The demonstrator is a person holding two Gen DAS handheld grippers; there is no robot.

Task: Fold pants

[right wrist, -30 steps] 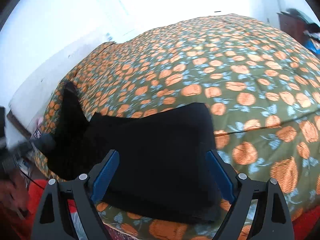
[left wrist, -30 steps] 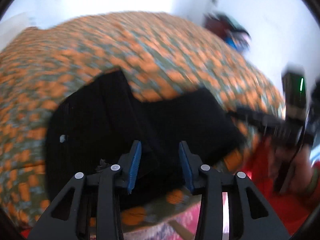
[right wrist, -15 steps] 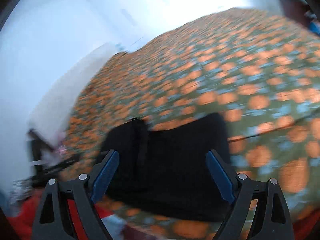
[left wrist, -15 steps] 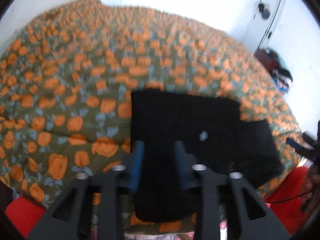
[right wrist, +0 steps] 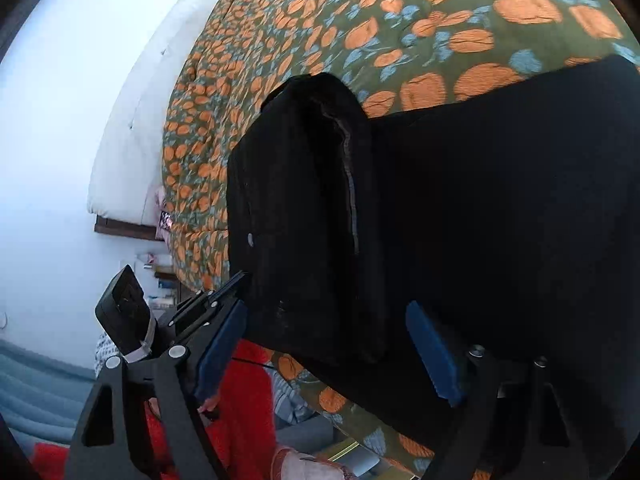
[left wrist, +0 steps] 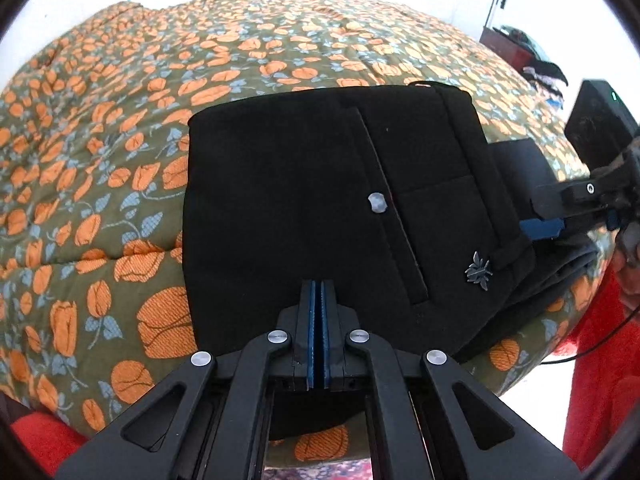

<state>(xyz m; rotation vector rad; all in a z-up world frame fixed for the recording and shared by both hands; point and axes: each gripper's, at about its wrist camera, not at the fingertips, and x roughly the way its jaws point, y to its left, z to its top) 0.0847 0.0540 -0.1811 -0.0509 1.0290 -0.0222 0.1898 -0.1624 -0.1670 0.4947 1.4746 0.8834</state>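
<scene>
1. Two grippers over one pair of black pants (left wrist: 304, 200), folded into a thick block on a bedspread (left wrist: 120, 128) of olive cloth with orange flowers.
2. Left gripper (left wrist: 318, 300): blue pads pressed flat together, nothing between them. The tip hangs over the near edge of the pants; contact with the cloth cannot be told.
3. Ahead of the left gripper and a little to its right, a pocket seam with a pale button (left wrist: 377, 203); further right, a small metal ornament (left wrist: 478, 271) by the waistband.
4. Right gripper (right wrist: 326, 344): jaws wide apart and closing. The rolled end of the pants sits between them, pads not pressing on it. In the left view this gripper shows at the right end of the garment.
5. Bulk of the pants lies ahead and to the right of the right gripper.
6. Red clothing (right wrist: 240, 400) of the person below the left finger; a hand (left wrist: 630, 256) at the frame's right edge.
</scene>
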